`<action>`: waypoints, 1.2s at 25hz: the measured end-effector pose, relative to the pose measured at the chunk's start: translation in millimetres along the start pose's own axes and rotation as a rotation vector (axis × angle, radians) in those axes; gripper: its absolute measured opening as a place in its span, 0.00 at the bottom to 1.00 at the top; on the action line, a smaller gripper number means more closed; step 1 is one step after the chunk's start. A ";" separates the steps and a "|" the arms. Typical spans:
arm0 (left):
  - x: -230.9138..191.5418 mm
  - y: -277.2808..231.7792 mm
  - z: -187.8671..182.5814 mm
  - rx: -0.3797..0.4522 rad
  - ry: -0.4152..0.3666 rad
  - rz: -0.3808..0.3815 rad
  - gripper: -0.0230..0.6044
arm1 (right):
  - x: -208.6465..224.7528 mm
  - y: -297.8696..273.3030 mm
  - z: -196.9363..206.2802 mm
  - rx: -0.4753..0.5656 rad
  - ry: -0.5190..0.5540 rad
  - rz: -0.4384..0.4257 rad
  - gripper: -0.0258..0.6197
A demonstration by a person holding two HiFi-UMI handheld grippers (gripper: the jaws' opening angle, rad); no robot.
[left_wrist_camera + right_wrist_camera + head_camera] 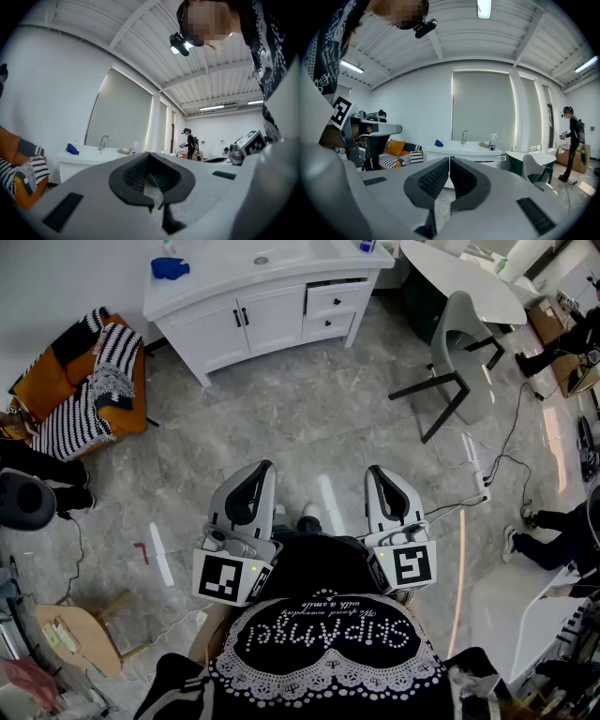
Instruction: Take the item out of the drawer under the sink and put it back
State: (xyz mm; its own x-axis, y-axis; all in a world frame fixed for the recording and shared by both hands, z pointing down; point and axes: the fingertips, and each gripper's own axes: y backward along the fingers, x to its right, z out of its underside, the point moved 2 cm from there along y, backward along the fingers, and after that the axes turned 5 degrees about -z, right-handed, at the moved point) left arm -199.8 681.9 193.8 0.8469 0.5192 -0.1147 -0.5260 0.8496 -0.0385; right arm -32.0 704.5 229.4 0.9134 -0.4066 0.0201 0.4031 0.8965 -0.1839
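The white sink cabinet stands against the far wall, a few steps away across the grey floor. Its two small drawers are at its right end, and a dark gap shows above the upper one. No item from the drawer is in view. My left gripper and right gripper are held side by side close to the person's body, pointing toward the cabinet. Both are shut with nothing between the jaws. The cabinet also shows in the left gripper view and in the right gripper view, beyond the closed left gripper and right gripper.
A blue cloth lies on the countertop, and a spray bottle stands near the faucet. An orange sofa with a striped blanket is at the left. A grey chair and a white table are at the right. Cables trail over the floor.
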 end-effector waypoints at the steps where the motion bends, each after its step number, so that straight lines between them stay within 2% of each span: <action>1: 0.7 0.8 -1.9 0.004 0.005 -0.006 0.04 | -0.5 0.5 -0.8 0.001 0.001 -0.002 0.07; 5: 6.2 2.3 -7.0 0.017 0.028 -0.010 0.04 | -3.1 2.7 -0.7 0.002 0.002 -0.016 0.07; 11: 14.3 -2.5 -9.1 0.028 0.023 0.013 0.04 | -1.4 2.3 0.6 0.006 0.003 -0.033 0.07; 19: 22.7 -14.7 -9.1 0.026 0.026 0.000 0.04 | 17.0 12.4 -4.6 0.070 -0.043 -0.065 0.07; 25: 21.0 -22.1 -5.9 -0.002 0.029 -0.014 0.04 | 18.3 11.8 -4.6 0.078 -0.075 -0.140 0.07; 30: 8.1 -42.0 -2.6 -0.018 0.034 -0.010 0.04 | 32.2 -5.0 6.3 0.034 -0.136 -0.114 0.07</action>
State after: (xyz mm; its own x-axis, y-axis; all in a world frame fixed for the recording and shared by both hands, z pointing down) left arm -171.1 650.1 191.9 0.8492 0.5070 -0.1476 -0.5192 0.8527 -0.0579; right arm -4.2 688.1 237.1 0.8601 -0.4801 0.1723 0.5038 0.8525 -0.1398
